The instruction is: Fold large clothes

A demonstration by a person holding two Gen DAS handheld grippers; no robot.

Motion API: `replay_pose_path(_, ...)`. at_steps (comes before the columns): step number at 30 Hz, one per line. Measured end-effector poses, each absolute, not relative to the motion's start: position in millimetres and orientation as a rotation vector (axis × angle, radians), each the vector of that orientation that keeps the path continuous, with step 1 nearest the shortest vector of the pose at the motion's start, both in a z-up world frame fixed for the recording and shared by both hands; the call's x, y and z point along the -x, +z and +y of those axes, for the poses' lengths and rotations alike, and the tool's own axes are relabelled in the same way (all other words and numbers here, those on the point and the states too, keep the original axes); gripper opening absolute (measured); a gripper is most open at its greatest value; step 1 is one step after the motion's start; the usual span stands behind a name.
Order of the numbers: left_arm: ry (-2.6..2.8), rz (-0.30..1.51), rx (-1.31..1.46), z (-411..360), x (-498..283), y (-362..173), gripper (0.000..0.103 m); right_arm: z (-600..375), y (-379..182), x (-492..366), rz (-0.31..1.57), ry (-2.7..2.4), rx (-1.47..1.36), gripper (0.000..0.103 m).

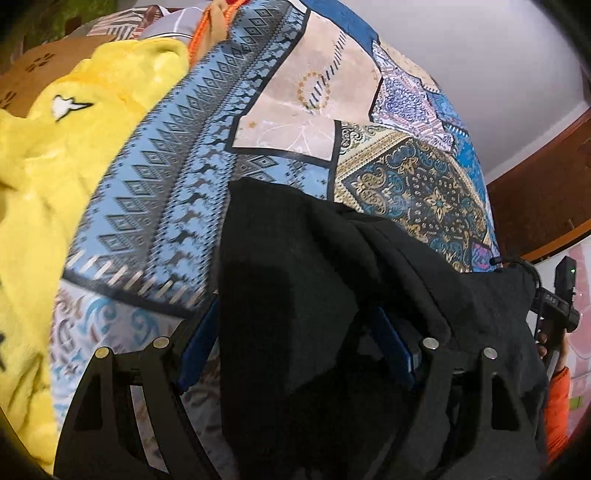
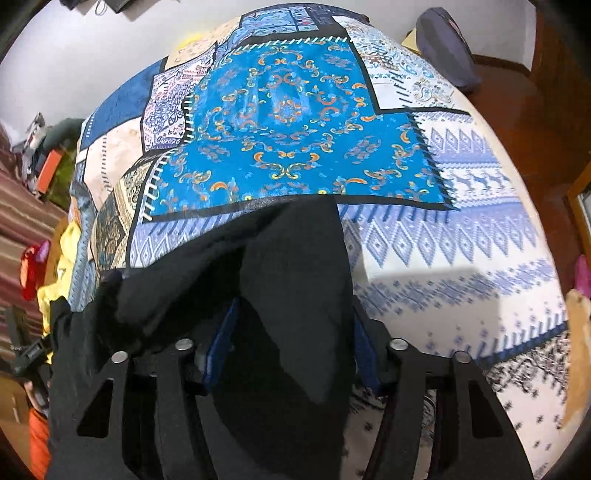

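Note:
A black garment lies bunched across my left gripper and fills the gap between its blue pads; the fingertips are hidden under the cloth. In the right wrist view the same black garment hangs over my right gripper and sits between its blue pads. The cloth stretches between the two grippers above the patterned bedspread. The right gripper's body shows at the right edge of the left view, held by a hand in an orange sleeve.
A yellow fleece garment lies heaped at the left of the bedspread, with orange cloth behind it. A grey pillow rests at the far right corner. A dark wooden bed frame borders the bed.

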State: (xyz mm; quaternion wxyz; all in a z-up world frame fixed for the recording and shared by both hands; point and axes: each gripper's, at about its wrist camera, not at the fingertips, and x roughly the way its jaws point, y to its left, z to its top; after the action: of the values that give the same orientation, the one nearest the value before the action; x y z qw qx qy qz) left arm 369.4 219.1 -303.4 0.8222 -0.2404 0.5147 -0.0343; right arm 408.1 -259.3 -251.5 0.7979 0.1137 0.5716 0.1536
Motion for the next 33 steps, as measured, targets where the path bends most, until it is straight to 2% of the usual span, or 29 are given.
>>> replay_pose_path(1,-0.084,1.090,0.527,219.3,-371.3,-304.4,0.067,-259.1,-252.9,-408.1,1.220,0.328,-0.249,0.039)
replay_pose_path(2,-0.090,1.084,0.546,219.8,-372.8,-305.1,0.065,-258.7,-253.4,-408.2,1.215,0.327,-0.248,0.032)
replay_pose_path(3,-0.083,1.069,0.550,219.7,-373.8,-304.1,0.056,-259.2,-253.7,-407.1,1.207,0.326,-0.247,0.017)
replay_pose_path(4,-0.074,1.056,0.542,218.6,-374.7,-301.8,0.039,-259.8,-252.9,-406.0,1.199,0.330,-0.252,0.010)
replay_pose_path(6,-0.036,1.055,0.510,217.0,-378.6,-296.8,0.020,-259.6,-242.3,-401.2,1.156,0.328,-0.232,0.008)
replay_pose_path(7,-0.024,1.056,0.509,217.0,-381.0,-293.9,0.017,-258.7,-236.0,-398.5,1.137,0.327,-0.216,0.007)
replay_pose_path(14,0.056,0.989,0.430,220.7,-399.2,-248.7,0.014,-249.8,-178.1,-402.1,1.000,0.356,-0.155,0.007)
replay_pose_path(19,0.089,0.926,0.363,223.5,-417.5,-213.4,0.014,-223.4,-156.6,-419.4,0.927,0.353,-0.083,0.006)
replay_pose_path(24,0.130,0.929,0.283,220.1,-437.4,-207.0,0.014,-207.4,-163.4,-439.8,0.913,0.316,-0.052,0.006)
replay_pose_path(33,0.158,0.988,0.201,222.9,-445.6,-241.1,0.017,-210.1,-202.7,-455.8,0.979,0.268,-0.056,0.007)
